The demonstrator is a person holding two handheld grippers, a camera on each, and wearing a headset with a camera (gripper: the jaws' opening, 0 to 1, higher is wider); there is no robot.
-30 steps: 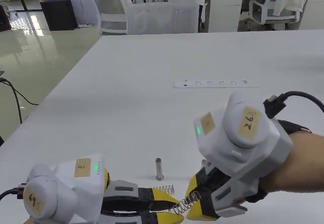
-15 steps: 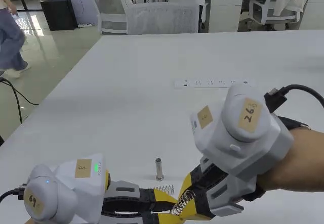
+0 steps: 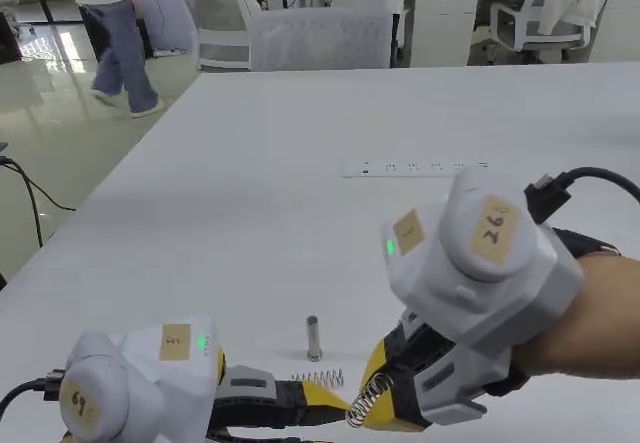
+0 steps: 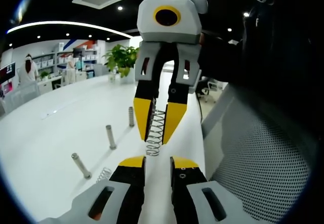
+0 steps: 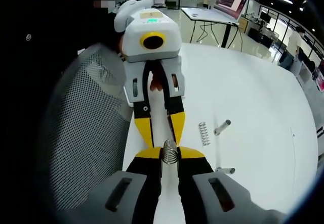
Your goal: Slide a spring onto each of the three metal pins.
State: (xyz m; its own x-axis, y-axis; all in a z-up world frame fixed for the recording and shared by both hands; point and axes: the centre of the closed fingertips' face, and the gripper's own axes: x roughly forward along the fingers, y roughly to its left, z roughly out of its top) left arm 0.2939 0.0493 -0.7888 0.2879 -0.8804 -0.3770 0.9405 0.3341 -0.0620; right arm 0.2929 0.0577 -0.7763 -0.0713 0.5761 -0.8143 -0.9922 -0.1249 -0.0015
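Right gripper [image 5: 169,153] clamped on 1 spring [image 4: 157,128] above white table [image 3: 300,193], left gripper [image 4: 158,161] facing it, jaws slightly apart, empty, spring end perhaps touching them, 3 upright pins [image 4: 110,136] and 1 loose spring [image 4: 104,174] just far of them.

The white table [image 3: 250,163] carried little. Three metal pins [image 4: 110,136] stood upright on it in a loose row, apart from one another. A spring [image 4: 104,174] lay on its side on the table, just beside the end pin [image 4: 81,165]. Farther back, well apart from these, lay a long flat white strip [image 3: 425,166], probably a socket strip, though too small to tell for sure.
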